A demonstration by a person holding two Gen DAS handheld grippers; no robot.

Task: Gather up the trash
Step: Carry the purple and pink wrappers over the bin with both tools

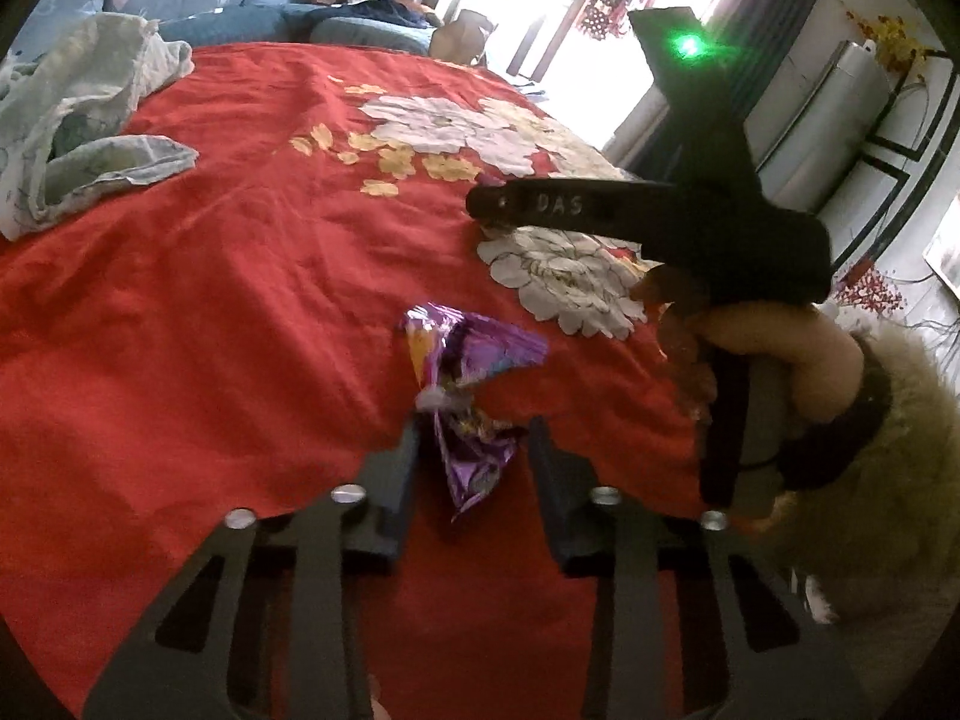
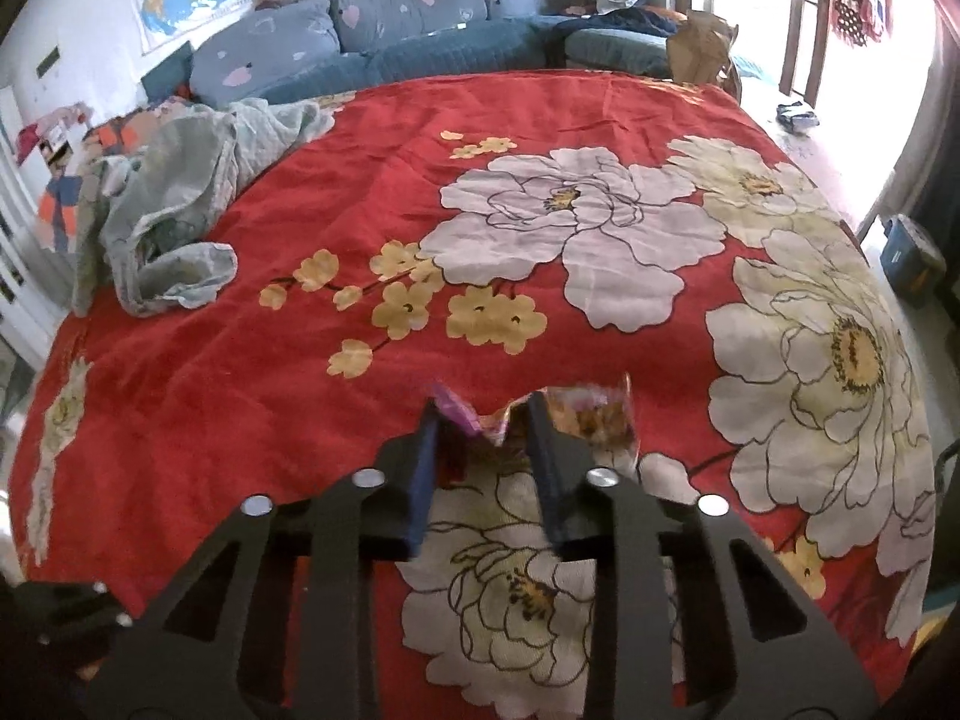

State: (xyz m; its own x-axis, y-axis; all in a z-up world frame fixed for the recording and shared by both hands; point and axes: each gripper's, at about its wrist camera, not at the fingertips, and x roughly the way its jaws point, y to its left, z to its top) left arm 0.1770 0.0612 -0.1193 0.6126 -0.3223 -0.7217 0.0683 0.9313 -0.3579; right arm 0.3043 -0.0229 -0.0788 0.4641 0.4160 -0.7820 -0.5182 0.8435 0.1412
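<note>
A crumpled purple snack wrapper (image 1: 465,396) lies on the red flowered bedspread (image 1: 210,330). My left gripper (image 1: 474,426) is open, its fingers on either side of the wrapper's lower part, not closed on it. My right gripper (image 2: 480,420) is partly closed around a pink and gold wrapper (image 2: 576,414), which sticks out between and past the fingertips. In the left wrist view the right gripper (image 1: 486,210) shows from the side, held by a hand over the white flower print.
A crumpled pale green cloth (image 1: 78,120) lies at the bed's far left, also in the right wrist view (image 2: 174,204). A blue sofa (image 2: 384,30) stands beyond the bed. A brown paper bag (image 2: 699,48) sits at the far edge. The bed's right edge drops to the floor.
</note>
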